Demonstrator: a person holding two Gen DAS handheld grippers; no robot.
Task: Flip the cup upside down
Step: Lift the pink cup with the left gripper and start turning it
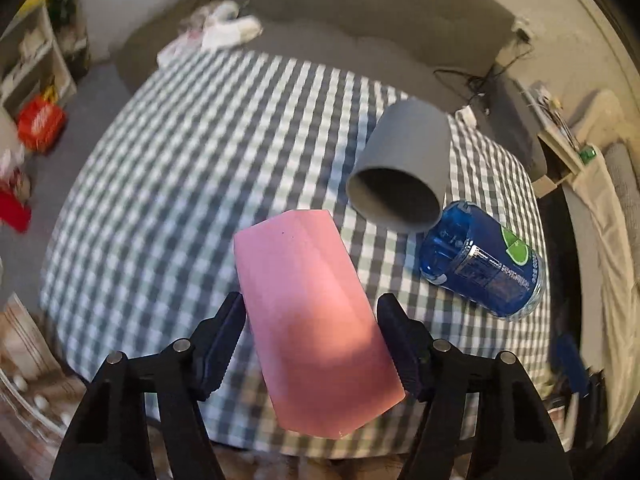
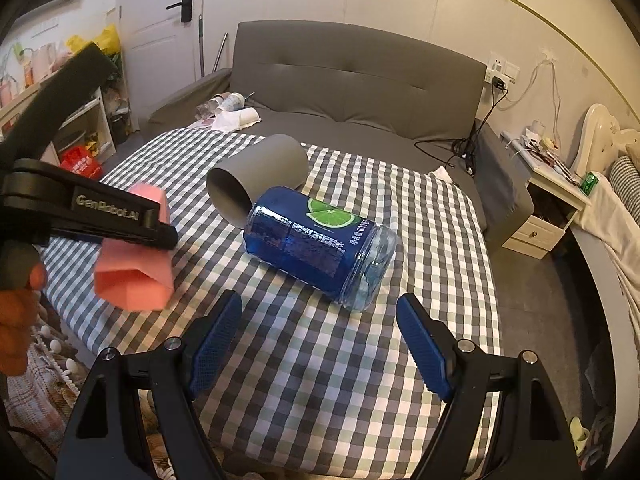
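Note:
My left gripper (image 1: pixel 312 320) is shut on a pink faceted cup (image 1: pixel 308 304) and holds it in the air above the checked tablecloth (image 1: pixel 180 184). In the right wrist view the pink cup (image 2: pixel 136 276) hangs tilted in the left gripper (image 2: pixel 160 228) at the left, its open mouth facing down and toward the camera. My right gripper (image 2: pixel 320 320) is open and empty above the table's near side. A grey cup (image 2: pixel 256 172) lies on its side, mouth toward the camera; it also shows in the left wrist view (image 1: pixel 404 168).
A blue lime-label bottle (image 2: pixel 320 240) lies on its side against the grey cup; it also shows in the left wrist view (image 1: pixel 480 264). A grey sofa (image 2: pixel 352 80) stands behind the table. A white nightstand (image 2: pixel 548 200) is at the right.

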